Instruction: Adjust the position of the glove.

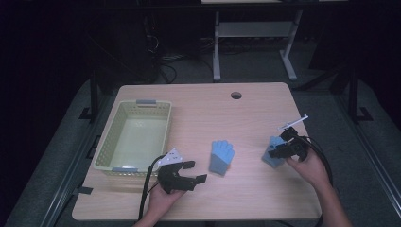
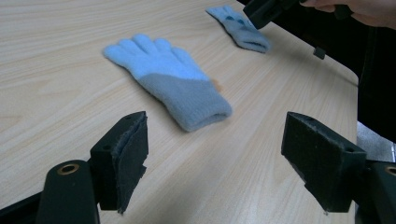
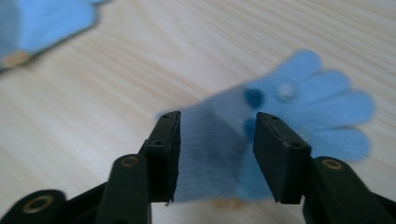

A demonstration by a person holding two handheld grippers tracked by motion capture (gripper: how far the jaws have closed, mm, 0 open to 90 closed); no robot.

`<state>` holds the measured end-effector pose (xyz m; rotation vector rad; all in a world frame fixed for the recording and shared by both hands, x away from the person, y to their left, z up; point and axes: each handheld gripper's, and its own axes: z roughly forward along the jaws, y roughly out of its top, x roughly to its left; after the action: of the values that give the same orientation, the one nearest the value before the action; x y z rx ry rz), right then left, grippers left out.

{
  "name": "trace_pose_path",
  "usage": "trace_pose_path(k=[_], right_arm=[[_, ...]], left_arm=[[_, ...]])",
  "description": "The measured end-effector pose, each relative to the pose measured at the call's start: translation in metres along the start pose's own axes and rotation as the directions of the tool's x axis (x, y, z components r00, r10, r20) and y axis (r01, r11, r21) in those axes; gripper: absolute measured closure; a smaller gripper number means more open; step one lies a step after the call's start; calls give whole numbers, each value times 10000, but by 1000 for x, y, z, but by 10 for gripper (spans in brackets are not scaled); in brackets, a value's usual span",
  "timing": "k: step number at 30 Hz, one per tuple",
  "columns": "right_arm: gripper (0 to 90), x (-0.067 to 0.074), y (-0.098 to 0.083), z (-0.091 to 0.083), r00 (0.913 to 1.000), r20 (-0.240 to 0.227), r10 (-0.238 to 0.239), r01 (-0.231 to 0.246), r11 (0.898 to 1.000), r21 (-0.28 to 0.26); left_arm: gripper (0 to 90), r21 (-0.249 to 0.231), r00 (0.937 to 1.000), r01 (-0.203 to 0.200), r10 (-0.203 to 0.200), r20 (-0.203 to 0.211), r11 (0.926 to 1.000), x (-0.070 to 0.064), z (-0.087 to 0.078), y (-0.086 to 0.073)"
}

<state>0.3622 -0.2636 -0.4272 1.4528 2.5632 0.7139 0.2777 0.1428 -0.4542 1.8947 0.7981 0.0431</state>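
Two light blue gloves with grey cuffs lie flat on the wooden table (image 1: 198,118). One glove (image 1: 221,157) (image 2: 173,84) (image 3: 42,23) rests in the middle, fingers pointing away from me. My left gripper (image 1: 195,171) (image 2: 215,154) stands open just short of its cuff, with nothing between the jaws. The other glove (image 1: 270,157) (image 2: 240,28) (image 3: 303,102) lies at the right. My right gripper (image 1: 279,147) (image 3: 217,135) hovers low over its cuff end, jaws apart on either side of the cloth, pads not pressing on it.
A pale yellow plastic basket (image 1: 108,142) with nothing in it stands at the table's left. A round cable hole (image 1: 236,95) sits near the far edge. Bare tabletop stretches between the basket and the gloves.
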Motion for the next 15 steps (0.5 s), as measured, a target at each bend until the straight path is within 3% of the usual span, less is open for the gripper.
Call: trace_pose_path(k=[5,9,12,15], right_arm=[[461,-6,3,7,9964,659,525,-545,9981,293],[455,-8,3,15,9934,1058,454,-534,9959,737],[480,-7,4,20,9920,1198,402,-512,9946,905],[576,-4,4,21,9911,1307,252,-374,9951,913]], left_arm=[[229,-52,10000,32,-32,-16,10000,0,-1,0],[229,-34,10000,26,-26,-31,10000,0,-1,0],[229,-51,10000,28,-28,-16,10000,0,-1,0],[229,11,10000,12,-12,-13,10000,-1,-1,0]])
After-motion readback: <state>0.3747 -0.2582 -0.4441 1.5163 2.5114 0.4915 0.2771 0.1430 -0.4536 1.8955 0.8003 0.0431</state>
